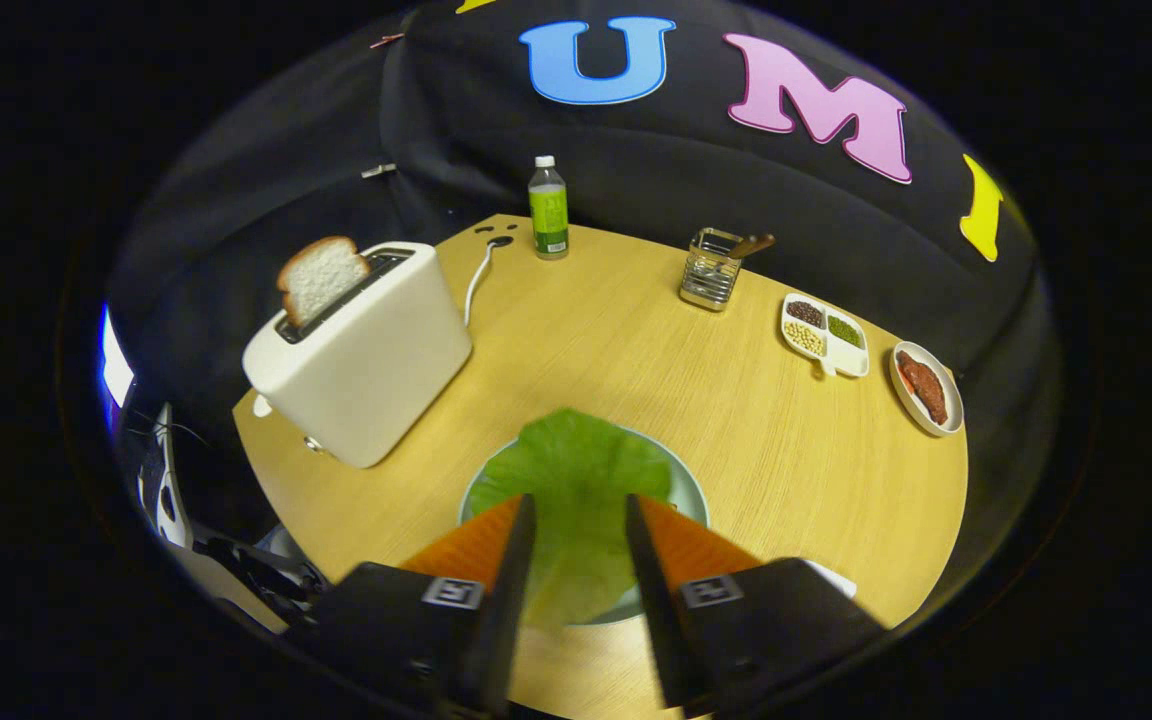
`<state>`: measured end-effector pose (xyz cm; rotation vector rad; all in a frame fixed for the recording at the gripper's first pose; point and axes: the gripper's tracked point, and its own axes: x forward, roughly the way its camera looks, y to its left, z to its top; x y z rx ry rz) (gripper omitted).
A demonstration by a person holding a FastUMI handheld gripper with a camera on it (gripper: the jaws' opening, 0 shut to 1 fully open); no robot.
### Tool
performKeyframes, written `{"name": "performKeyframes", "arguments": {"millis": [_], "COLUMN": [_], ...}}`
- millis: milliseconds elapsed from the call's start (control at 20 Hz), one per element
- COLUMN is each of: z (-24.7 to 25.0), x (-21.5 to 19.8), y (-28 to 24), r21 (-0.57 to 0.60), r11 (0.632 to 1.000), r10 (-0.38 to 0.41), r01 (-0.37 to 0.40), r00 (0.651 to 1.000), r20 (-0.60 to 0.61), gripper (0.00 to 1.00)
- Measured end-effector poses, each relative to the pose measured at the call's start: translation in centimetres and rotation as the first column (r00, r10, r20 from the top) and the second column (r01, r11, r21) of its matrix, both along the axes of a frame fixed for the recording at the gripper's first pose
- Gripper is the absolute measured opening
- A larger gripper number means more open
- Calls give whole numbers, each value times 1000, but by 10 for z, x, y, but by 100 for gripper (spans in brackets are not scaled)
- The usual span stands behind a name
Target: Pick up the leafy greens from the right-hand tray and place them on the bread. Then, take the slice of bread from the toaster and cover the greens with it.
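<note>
Between my tongs [580, 515] lies the leafy greens [576, 480] on a plate [693, 487]; the fingers are spread apart, not pressing it. At ten o'clock I see the toaster [366, 355] with a slice of bread [320, 276] standing in its slot. At two o'clock, well apart, is a divided dish [826, 335].

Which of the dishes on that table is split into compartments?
The white divided dish beside the wire utensil holder: it holds separate piles of beans. The oval dish next to it and the round plate under the leafy green, between the open fingers, are undivided.
</note>
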<state>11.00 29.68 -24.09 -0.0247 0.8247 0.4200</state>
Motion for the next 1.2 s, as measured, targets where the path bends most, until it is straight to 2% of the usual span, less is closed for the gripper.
{"name": "performKeyframes", "arguments": {"millis": [100, 150, 350, 600, 950, 1100, 1200], "z": [10, 20, 78, 170, 263, 284, 286], "x": [0, 0, 0, 2, 3, 2, 1], "y": [1, 2, 3, 21, 92, 130, 160], "r21": [-13, -15, -2, 41, 131, 163, 189], "r11": [1000, 1000, 1000, 999, 976, 959, 943], "r10": [-7, -8, -10, 3, 61, 88, 110], "r01": [8, 9, 11, -27, -172, -233, -272], "r00": [999, 996, 963, 874, 801, 788, 795], "r20": [49, 85, 270, 485, 596, 610, 596], "gripper": [100, 96, 99, 99, 98, 98, 98]}}
